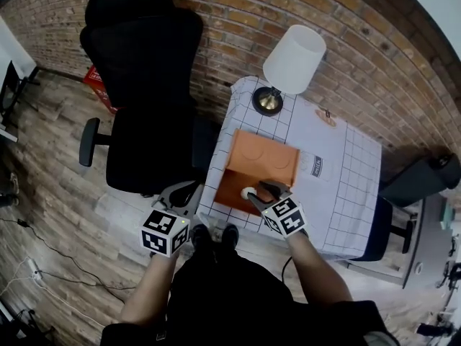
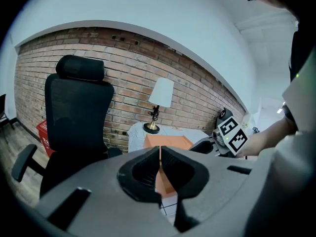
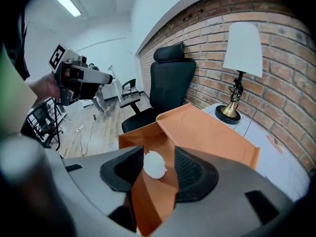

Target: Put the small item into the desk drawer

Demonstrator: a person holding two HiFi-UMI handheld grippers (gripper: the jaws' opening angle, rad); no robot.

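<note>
small white item (image 3: 154,166): judged light, rounded, perhaps soft; take hold across its middle. right tongs (image 3: 158,158) apart around it, over orange drawer (image 3: 140,134); left tongs (image 2: 160,168) closed, empty.

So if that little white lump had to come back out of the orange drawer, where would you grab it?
Across its rounded middle, coming down from above. The white lump is inside the open orange drawer, whose walls would likely block a sideways approach, while its top is free. The right gripper straddles it this way, jaws apart.
</note>
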